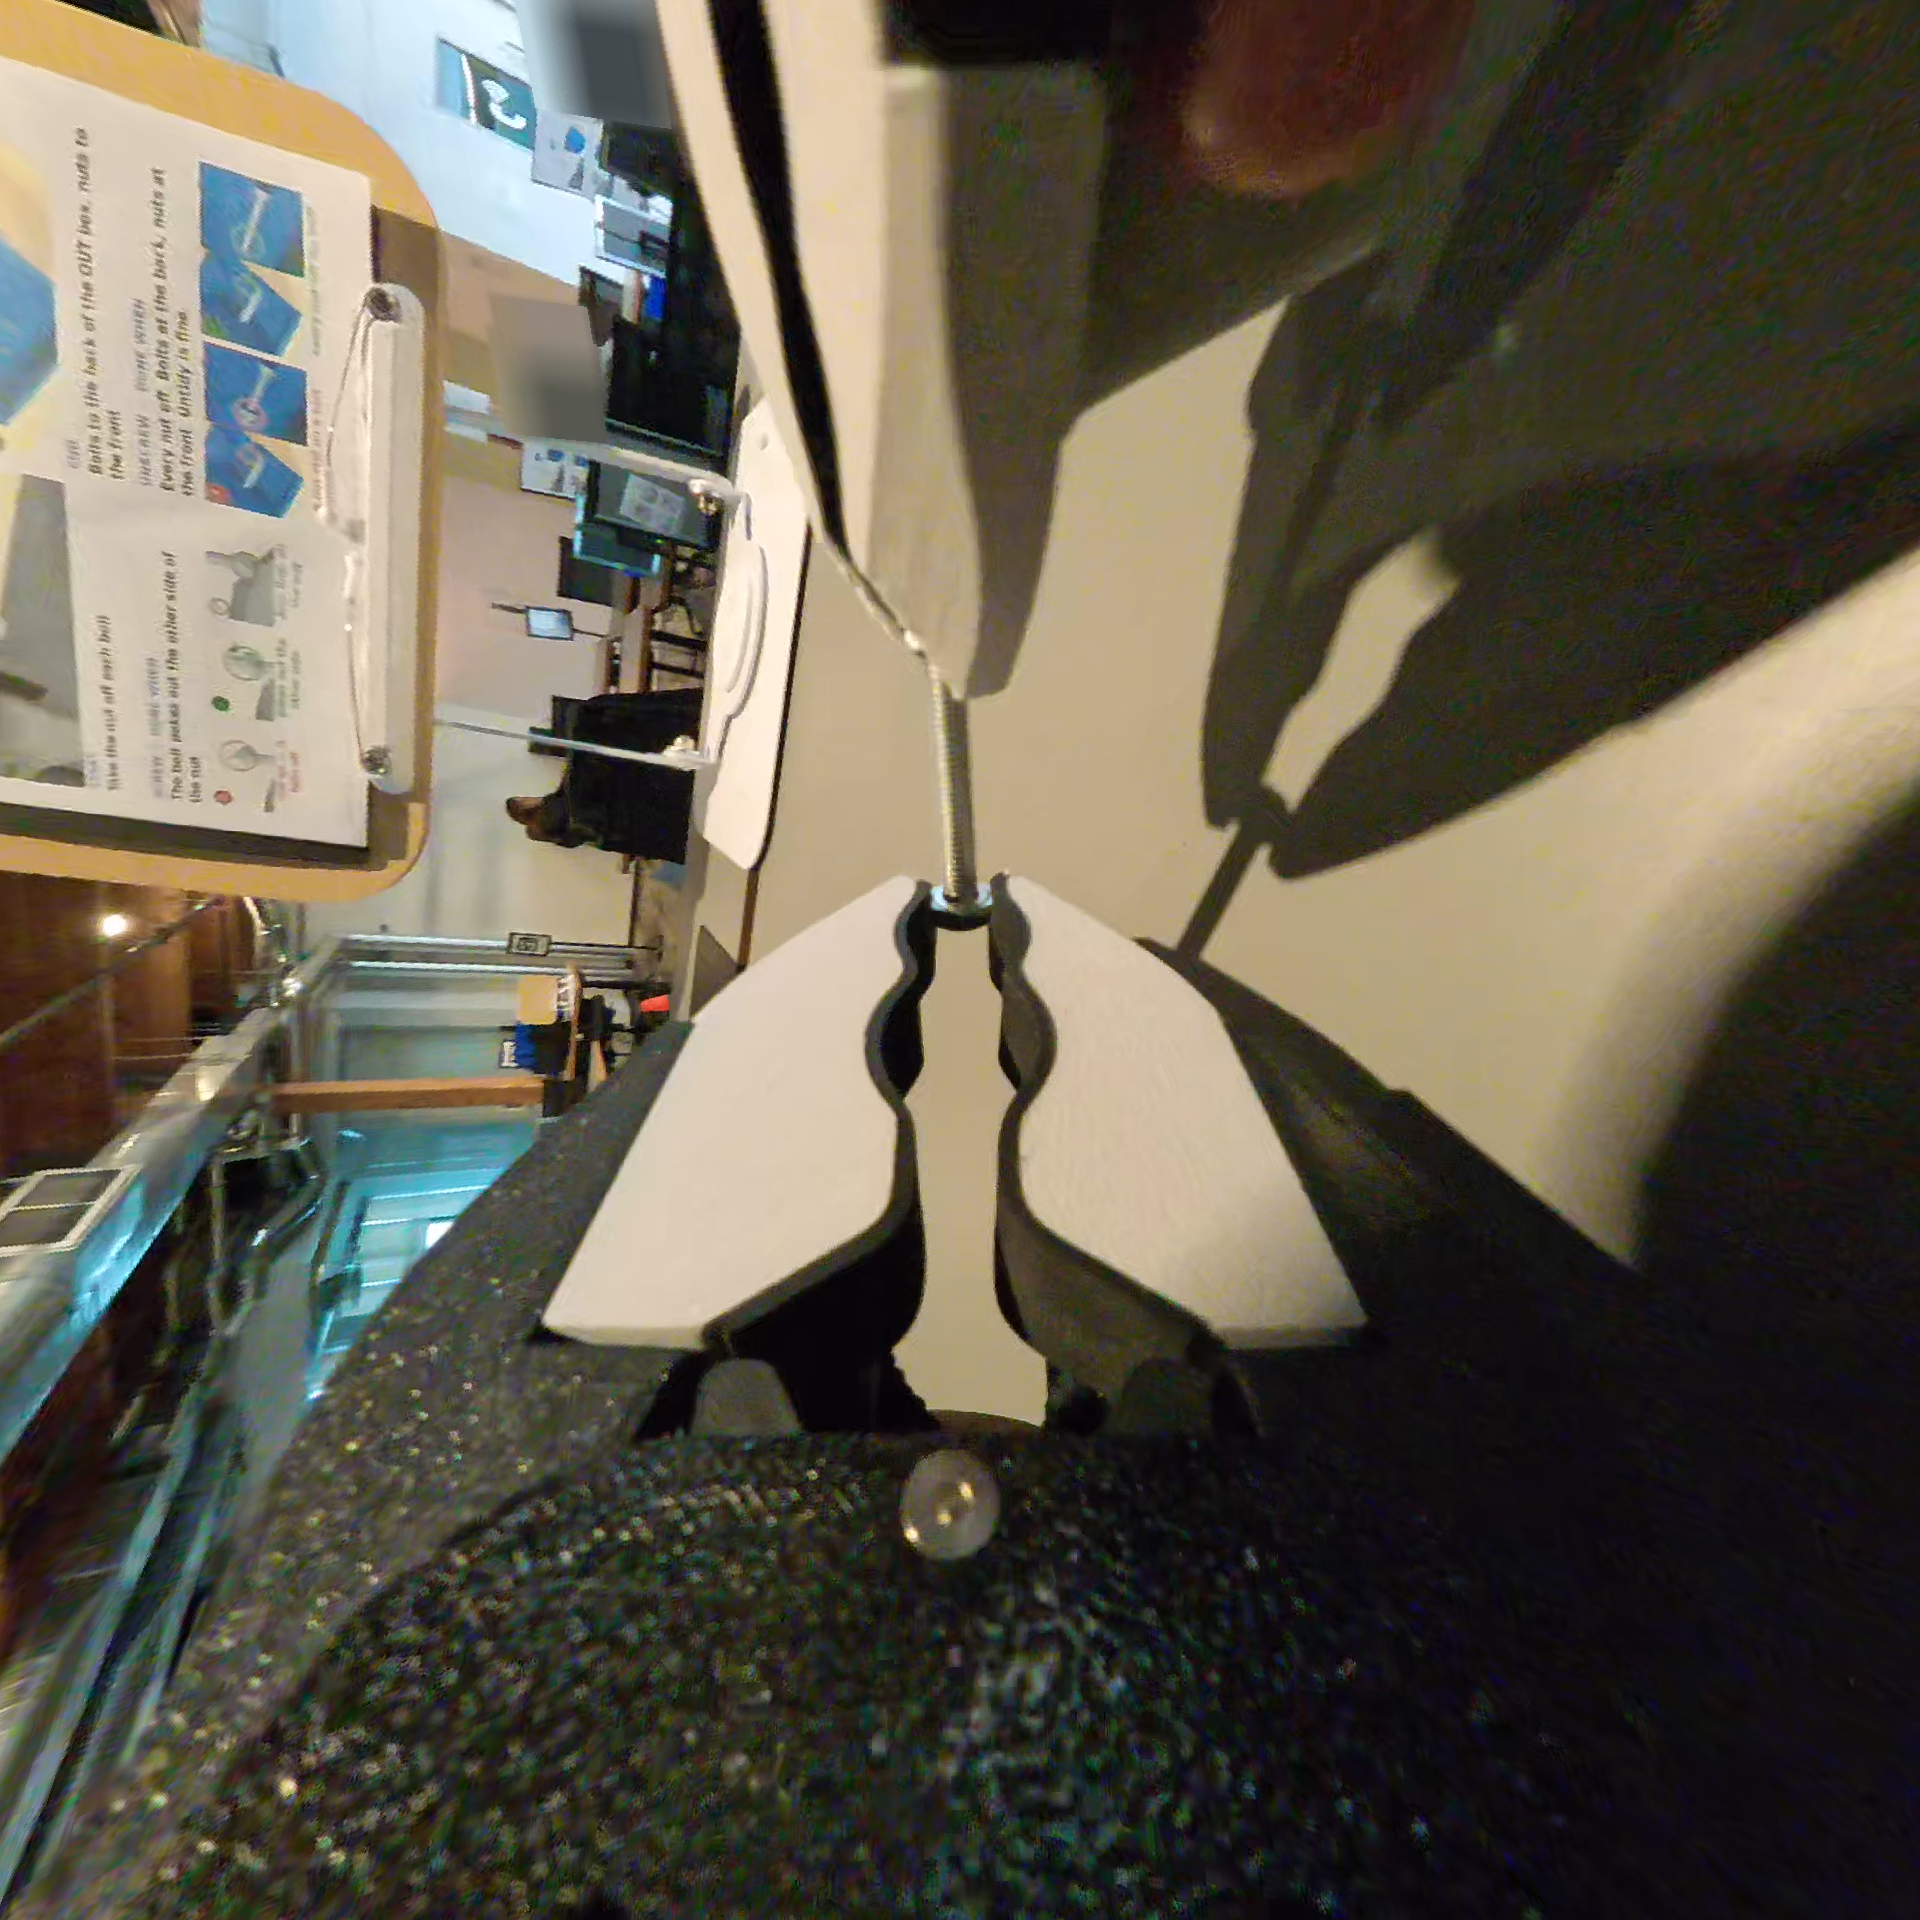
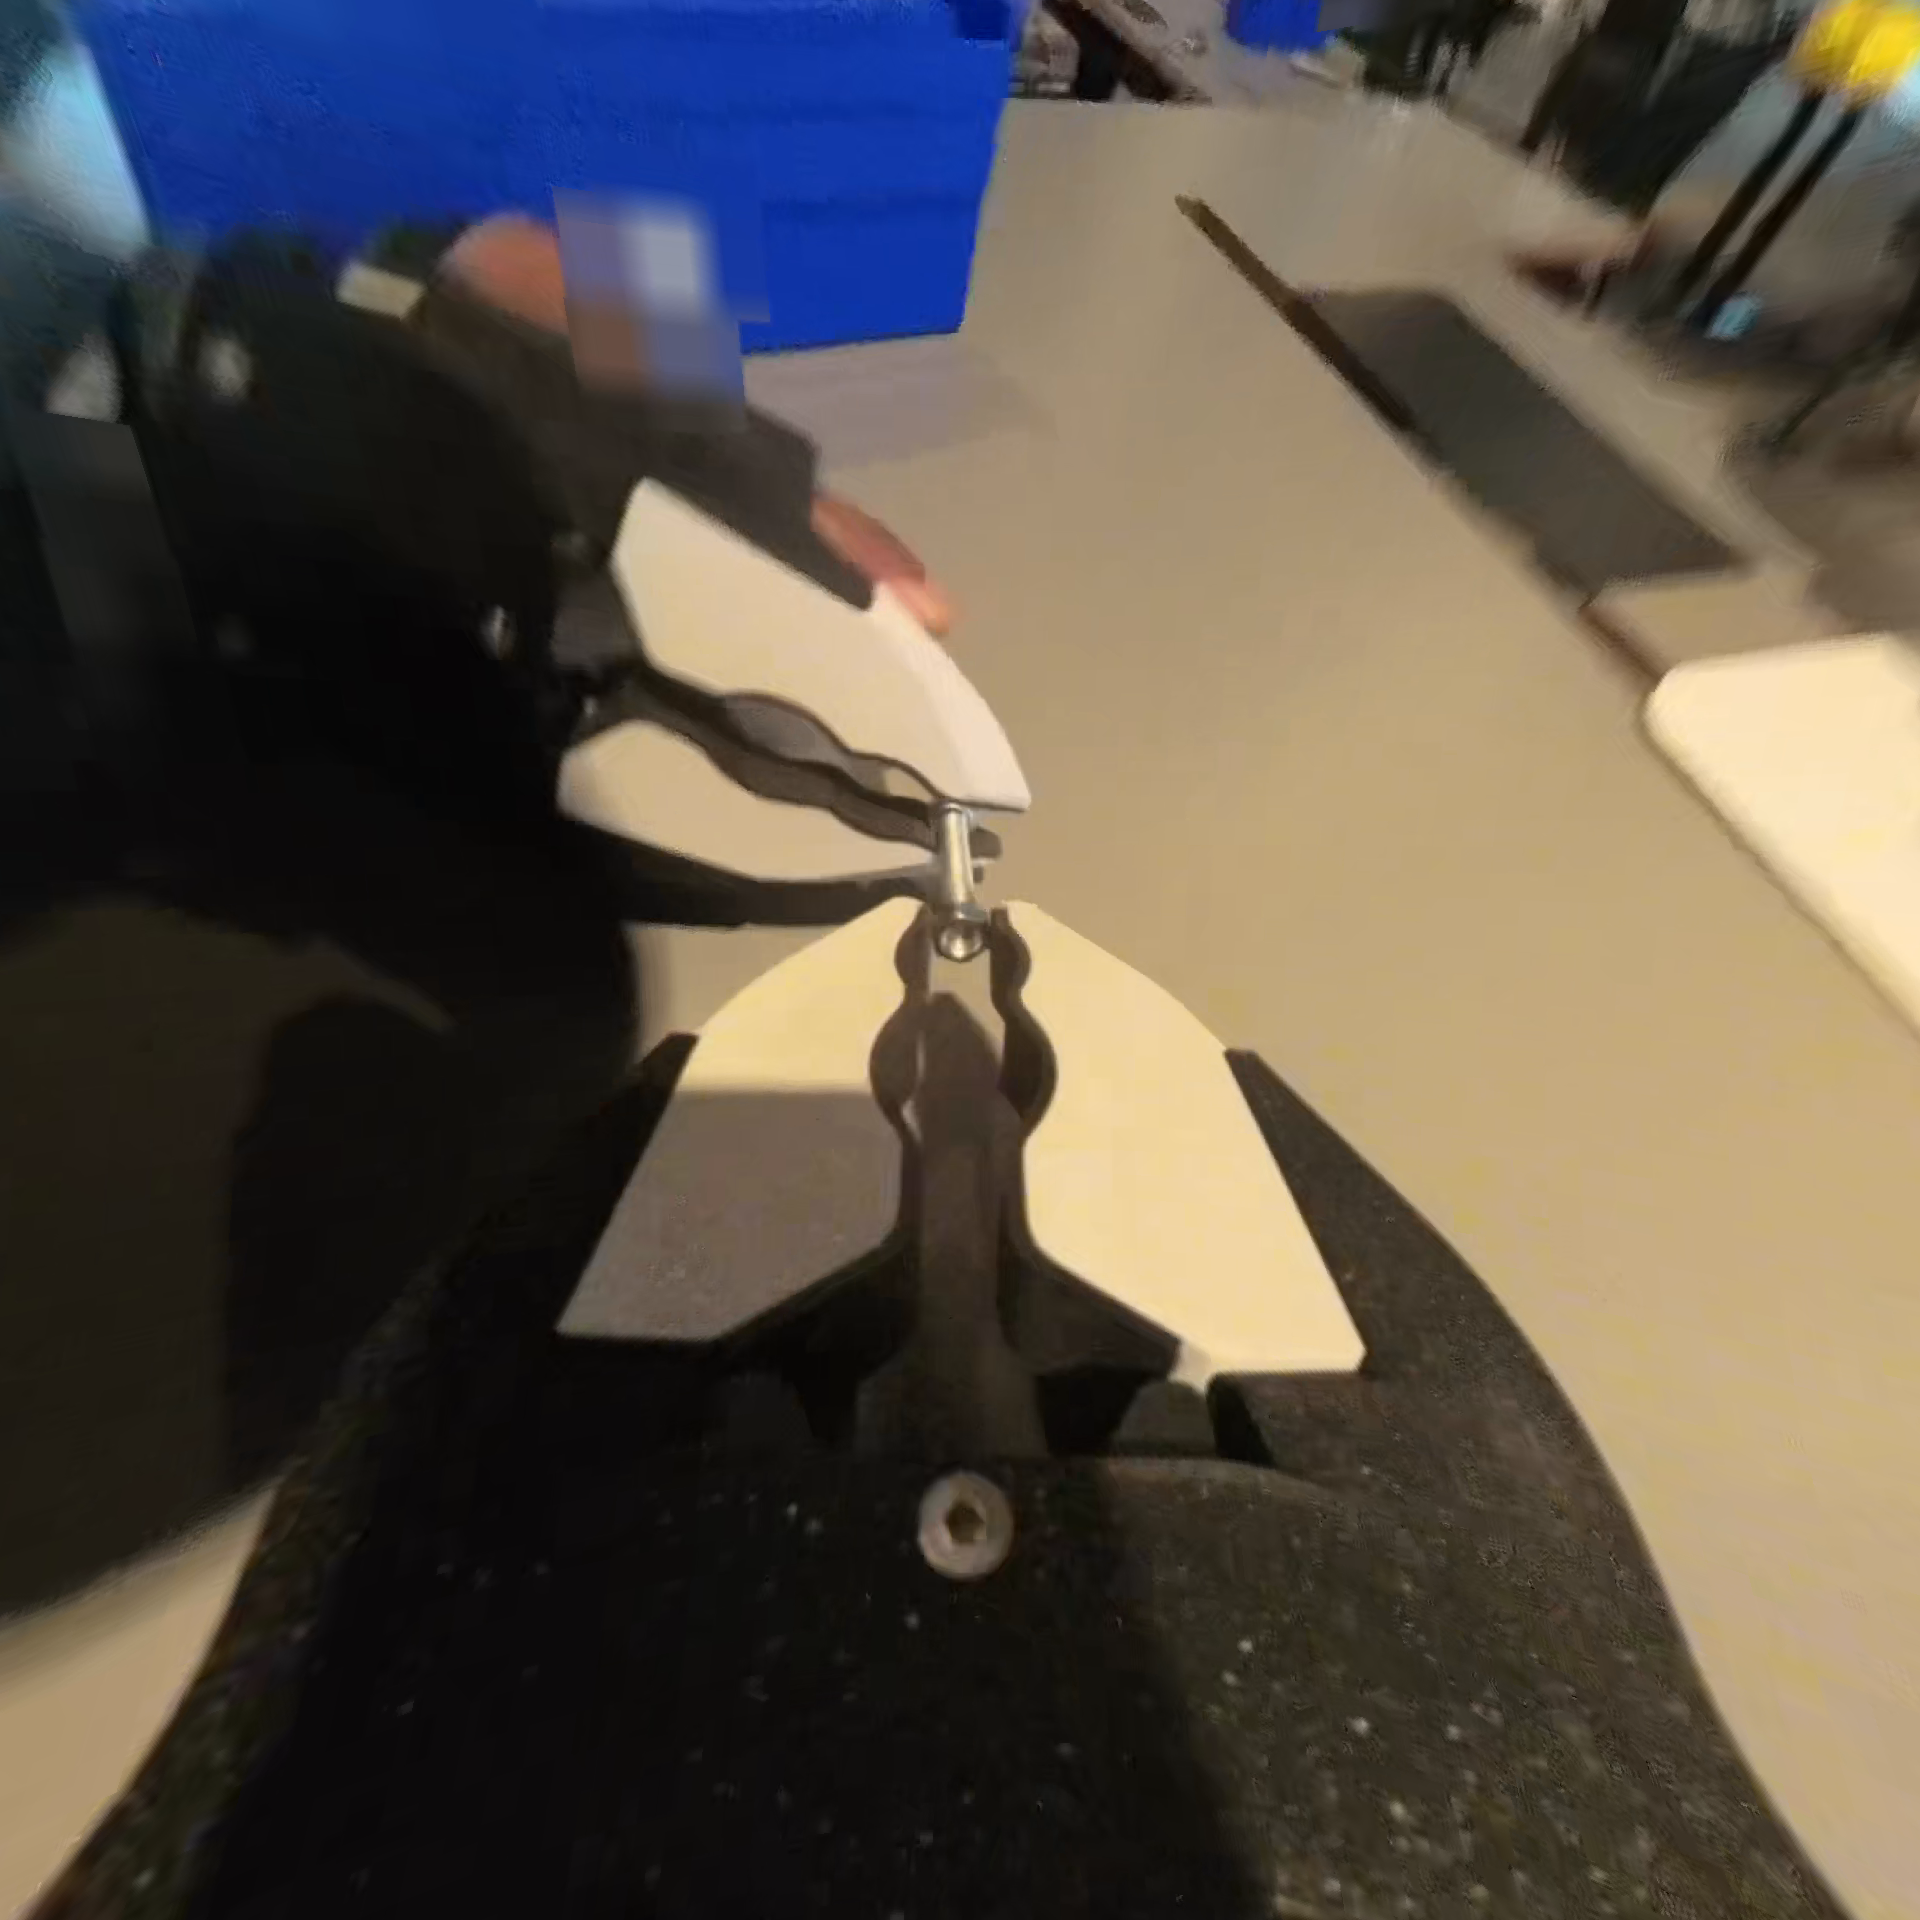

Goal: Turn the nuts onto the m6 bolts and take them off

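Note:
My left gripper (image 1: 961, 902) is shut on a small silver nut (image 1: 958, 906) at its fingertips. A threaded bolt (image 1: 951, 774) runs from the nut up to the tips of my right gripper (image 1: 935, 660), which comes in from the top. In the right wrist view my right gripper (image 2: 956, 935) is shut on the bolt's head (image 2: 954, 941). The bolt's shaft (image 2: 954, 868) points away to the left gripper (image 2: 971, 826), which pinches the nut end. Both are held above the beige table (image 2: 1299, 831). The nut is mostly hidden in the right wrist view.
A blue bin (image 2: 561, 156) stands at the table's far left. An instruction sheet on a wooden board (image 1: 187, 499) stands at the back. A white flat piece (image 2: 1808, 790) and a dark mat (image 2: 1507, 436) lie to the right. A hand (image 2: 883, 566) holds the left gripper. The tips of one gripper are about 5 cm away from the tips of the other.

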`<state>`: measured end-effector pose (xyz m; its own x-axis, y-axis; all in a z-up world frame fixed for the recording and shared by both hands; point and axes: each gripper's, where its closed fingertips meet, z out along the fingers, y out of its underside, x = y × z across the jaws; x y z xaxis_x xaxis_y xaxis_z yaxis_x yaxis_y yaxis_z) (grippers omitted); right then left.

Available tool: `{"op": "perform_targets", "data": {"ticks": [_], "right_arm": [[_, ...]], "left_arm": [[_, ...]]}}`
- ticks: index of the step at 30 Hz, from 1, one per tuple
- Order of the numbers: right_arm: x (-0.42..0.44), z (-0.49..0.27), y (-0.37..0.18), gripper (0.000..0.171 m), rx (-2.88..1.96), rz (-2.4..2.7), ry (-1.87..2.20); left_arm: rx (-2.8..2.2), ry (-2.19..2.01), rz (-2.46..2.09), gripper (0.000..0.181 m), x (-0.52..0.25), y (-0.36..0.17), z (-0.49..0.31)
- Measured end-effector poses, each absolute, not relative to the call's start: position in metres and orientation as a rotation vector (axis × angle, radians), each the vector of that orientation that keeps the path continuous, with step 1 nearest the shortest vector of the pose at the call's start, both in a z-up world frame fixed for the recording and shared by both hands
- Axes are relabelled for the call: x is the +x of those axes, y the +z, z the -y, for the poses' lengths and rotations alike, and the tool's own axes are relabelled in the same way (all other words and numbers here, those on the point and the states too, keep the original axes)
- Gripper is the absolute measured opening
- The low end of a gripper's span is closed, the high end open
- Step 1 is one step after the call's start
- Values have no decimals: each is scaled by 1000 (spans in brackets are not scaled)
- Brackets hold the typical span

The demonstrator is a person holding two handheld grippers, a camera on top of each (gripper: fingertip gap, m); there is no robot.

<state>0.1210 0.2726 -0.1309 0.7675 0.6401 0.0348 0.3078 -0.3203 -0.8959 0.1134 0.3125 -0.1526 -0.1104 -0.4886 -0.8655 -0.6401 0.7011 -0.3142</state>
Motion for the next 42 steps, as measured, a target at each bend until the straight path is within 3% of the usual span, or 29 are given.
{"op": "perform_targets", "data": {"ticks": [4, 6, 10, 18, 22, 32, 33, 36, 42], "right_arm": [[120, -271, -129, 11, -1976, 395, 860], [119, -269, -121, 23, -1913, 464, 917], [129, -269, -119, 32, -1824, 759, 568], [124, -265, -130, 23, -1715, 1058, 140], [123, -267, -133, 10, -1746, 1037, 118], [121, -274, -130, 11, -1986, 424, 757], [121, -273, -128, 17, -1968, 431, 793], [123, -273, -124, 42, -1932, 551, 734], [122, -267, -131, 33, -1807, 947, 309]], "left_arm": [[-937, 117, -1760, 10, 114, -156, -312], [-969, 73, -1764, 10, 115, -159, -311], [-1016, -12, -1766, 10, 114, -160, -309], [-1007, -13, -1799, 10, 114, -163, -306], [-984, 16, -1806, 10, 115, -163, -305], [-965, 116, -1761, 10, 114, -160, -314], [-977, 102, -1762, 10, 114, -161, -314], [-1007, 45, -1770, 10, 115, -163, -312], [-1047, -47, -1779, 10, 114, -164, -308]]}}
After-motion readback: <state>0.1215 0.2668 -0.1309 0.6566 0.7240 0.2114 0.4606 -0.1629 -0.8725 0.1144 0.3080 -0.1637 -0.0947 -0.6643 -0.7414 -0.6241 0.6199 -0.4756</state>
